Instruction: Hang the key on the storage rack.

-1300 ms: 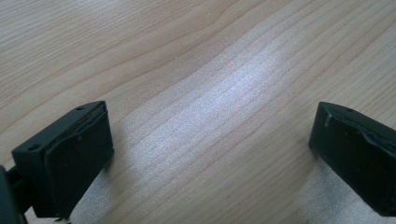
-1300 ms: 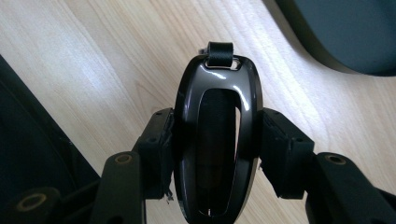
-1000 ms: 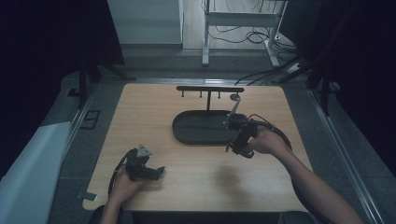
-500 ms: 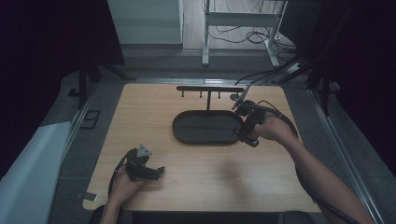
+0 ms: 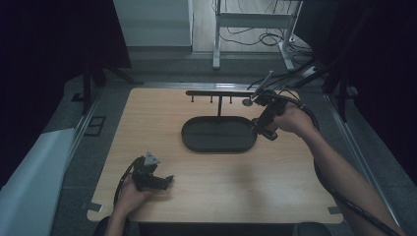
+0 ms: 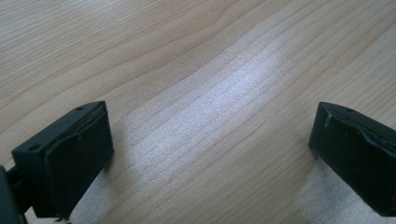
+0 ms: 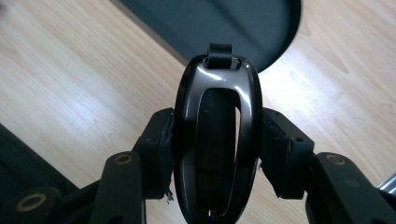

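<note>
The left gripper [image 6: 212, 154] looks down along its own two black, blocky jaws at a light wooden tabletop [image 6: 201, 70] with fine, wavy grain lines. The jaws stand wide apart, one rising at each lower corner, with bare wood between them and nothing held. Both sit close above the tabletop. A pale sheen of reflected light runs across the wood between the jaws and beyond them.

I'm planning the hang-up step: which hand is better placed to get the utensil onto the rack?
Right. The right tongs are shut on the utensil's handle, raised by the rack's right end, behind the dark tray. The left tongs are open, low over bare table at the near left.
</note>
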`<state>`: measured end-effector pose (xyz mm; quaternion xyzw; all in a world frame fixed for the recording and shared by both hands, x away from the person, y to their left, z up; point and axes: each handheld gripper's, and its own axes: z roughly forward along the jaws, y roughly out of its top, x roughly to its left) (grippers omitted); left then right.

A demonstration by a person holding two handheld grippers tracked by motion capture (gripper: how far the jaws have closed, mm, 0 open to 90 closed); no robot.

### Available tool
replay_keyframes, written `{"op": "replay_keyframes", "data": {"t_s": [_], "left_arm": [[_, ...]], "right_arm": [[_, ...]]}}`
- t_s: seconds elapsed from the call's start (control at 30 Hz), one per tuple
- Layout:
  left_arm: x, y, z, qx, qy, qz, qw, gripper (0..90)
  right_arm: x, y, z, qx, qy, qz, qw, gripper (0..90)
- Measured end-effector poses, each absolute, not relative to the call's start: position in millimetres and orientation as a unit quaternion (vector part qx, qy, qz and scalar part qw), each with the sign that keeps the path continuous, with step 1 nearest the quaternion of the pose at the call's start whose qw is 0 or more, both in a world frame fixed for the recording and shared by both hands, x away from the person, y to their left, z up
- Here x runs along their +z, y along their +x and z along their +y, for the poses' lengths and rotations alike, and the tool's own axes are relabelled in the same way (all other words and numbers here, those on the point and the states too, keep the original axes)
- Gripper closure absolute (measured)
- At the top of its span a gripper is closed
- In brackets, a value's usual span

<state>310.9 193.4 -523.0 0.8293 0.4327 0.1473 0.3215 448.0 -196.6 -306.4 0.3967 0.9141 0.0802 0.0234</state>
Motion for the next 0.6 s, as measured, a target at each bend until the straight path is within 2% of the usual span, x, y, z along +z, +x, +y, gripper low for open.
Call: {"op": "replay_keyframes", "data": {"t_s": [0.6], "left_arm": [[-523,311,193,0.148,0.830,0.432,0.321,0.0]], "right_arm": [[-271,469,-198,0.098,0.420,0.901,0.044,48.6]]}}
